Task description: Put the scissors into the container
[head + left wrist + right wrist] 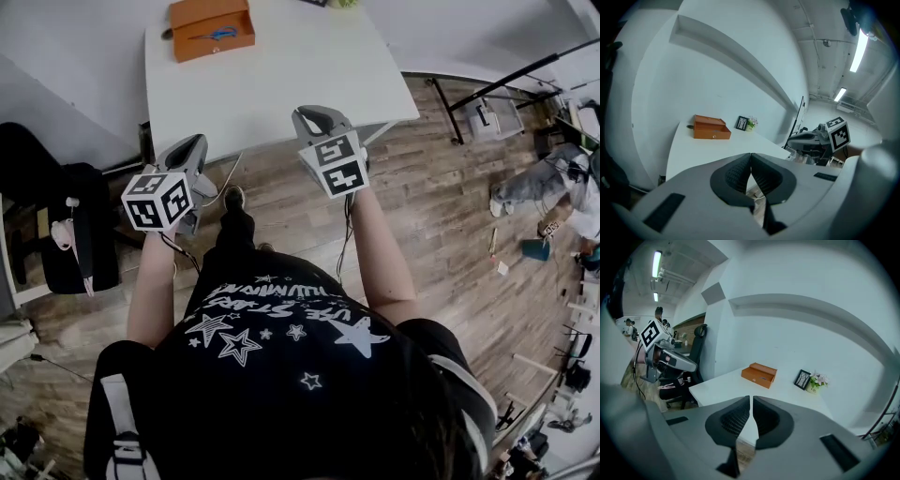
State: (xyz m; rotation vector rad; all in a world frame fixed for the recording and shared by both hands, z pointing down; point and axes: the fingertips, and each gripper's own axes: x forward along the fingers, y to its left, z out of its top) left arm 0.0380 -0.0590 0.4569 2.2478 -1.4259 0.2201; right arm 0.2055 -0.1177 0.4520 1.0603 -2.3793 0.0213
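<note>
An open orange box (211, 26) stands at the far left corner of the white table (281, 84). Blue-handled scissors (220, 34) lie inside it. Both gripper views show the orange box (711, 128) (759, 374) from the side, and its walls hide the scissors. My left gripper (194, 142) (750, 157) hangs shut and empty in front of the table's near left corner, over the floor. Just at the near edge, my right gripper (312, 114) (751, 399) is also shut on nothing. Both are far short of the box.
A small picture frame (803, 378) and a flower pot (816, 382) stand at the table's back edge. A black office chair (56, 225) is left of the table. Wooden floor (441, 216) spreads to the right, with a metal rack (497, 94) and clutter beyond.
</note>
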